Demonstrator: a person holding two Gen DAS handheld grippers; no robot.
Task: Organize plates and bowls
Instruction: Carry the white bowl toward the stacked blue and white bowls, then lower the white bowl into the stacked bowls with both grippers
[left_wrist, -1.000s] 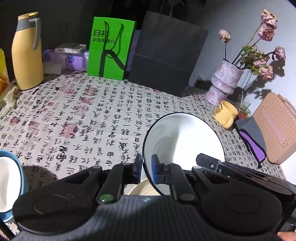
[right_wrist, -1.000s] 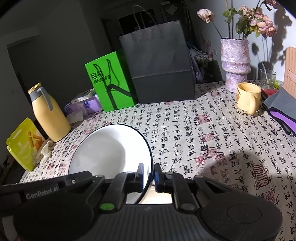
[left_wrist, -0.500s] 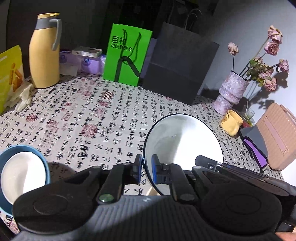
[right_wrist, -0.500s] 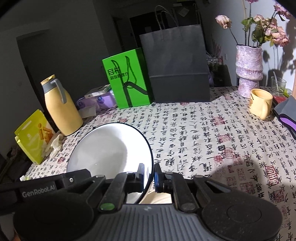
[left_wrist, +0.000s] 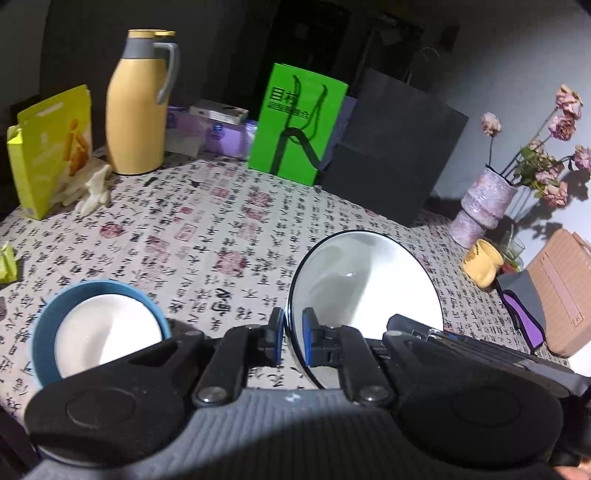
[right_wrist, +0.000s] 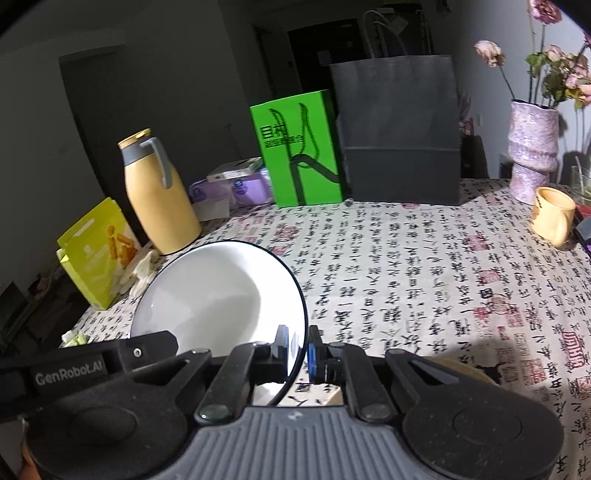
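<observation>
Both grippers hold one white bowl with a thin dark rim, lifted above the table. In the left wrist view my left gripper (left_wrist: 292, 338) is shut on the bowl's (left_wrist: 364, 284) left rim. In the right wrist view my right gripper (right_wrist: 297, 349) is shut on the bowl's (right_wrist: 221, 291) right rim. A blue bowl with a white inside (left_wrist: 99, 328) sits on the tablecloth at the lower left of the left wrist view. A tan dish edge (right_wrist: 460, 365) shows just right of the right gripper, mostly hidden.
On the calligraphy tablecloth (left_wrist: 207, 236) stand a yellow thermos (left_wrist: 138, 103), a yellow snack bag (left_wrist: 48, 144), a green bag (left_wrist: 295, 122), a black paper bag (left_wrist: 391, 155), a vase of dried flowers (left_wrist: 484, 206), a yellow mug (left_wrist: 482, 262) and a tan case (left_wrist: 561, 291).
Both grippers have risen and drawn back with the white bowl. The left view has swung left, so the blue bowl now shows almost whole.
</observation>
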